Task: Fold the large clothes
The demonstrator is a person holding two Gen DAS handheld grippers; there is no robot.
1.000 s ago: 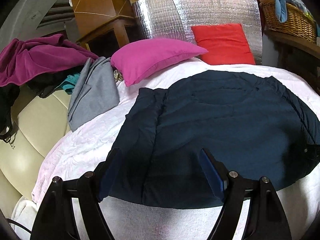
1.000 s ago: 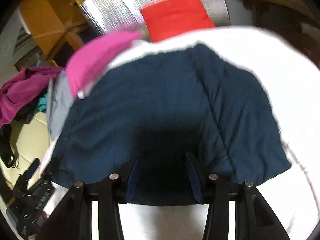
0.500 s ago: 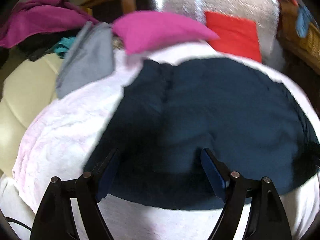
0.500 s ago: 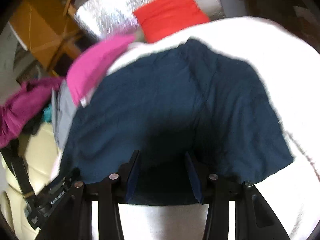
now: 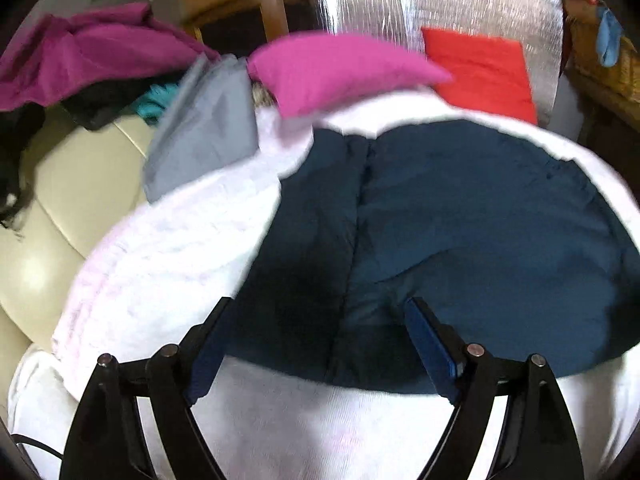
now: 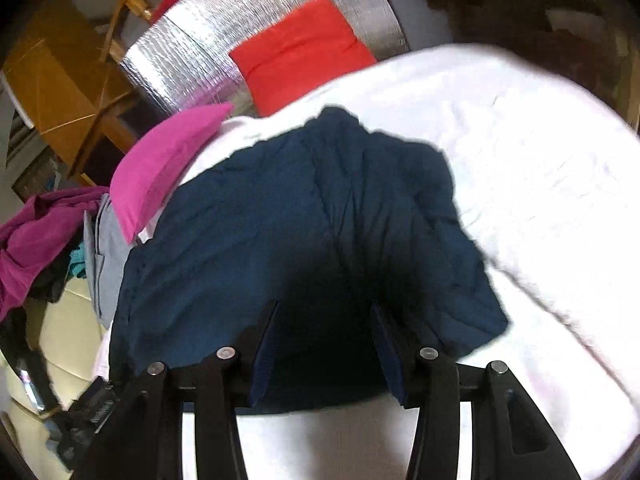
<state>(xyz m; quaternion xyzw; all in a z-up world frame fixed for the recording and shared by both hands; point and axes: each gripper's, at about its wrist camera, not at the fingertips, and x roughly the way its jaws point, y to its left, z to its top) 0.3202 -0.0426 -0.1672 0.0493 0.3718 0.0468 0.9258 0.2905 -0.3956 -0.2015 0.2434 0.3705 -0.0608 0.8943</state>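
Navy garment (image 5: 460, 232), a quilted or padded piece by the look of its stitched seams, lies spread on the white bed cover (image 5: 168, 248), its near hem just ahead of both grippers. The left gripper (image 5: 316, 344) has its fingers (image 5: 430, 344) spread wide, holding nothing, poised over the near-left part of the hem where a long vertical seam runs down. The right gripper (image 6: 324, 354) is likewise parted and empty, its blue-padded fingers (image 6: 386, 354) framing a dark, shadowed stretch of the near edge; whether they touch the fabric cannot be told.

Judging by its puffy, creased surface, the garment is soft and limp, moderately bulky, likely smooth and a little slippery, so a pinch should take a full thickness of hem near the corners rather than a single loose layer. The right side already appears doubled over along a diagonal ridge.

Farther out lie a magenta pillow (image 5: 340, 68), a red cushion (image 5: 484, 68) against a silver quilted foil panel (image 6: 192, 56), a grey folded cloth (image 5: 204, 128), and purple clothing (image 5: 92, 52) heaped on a cream sofa (image 5: 56, 216).
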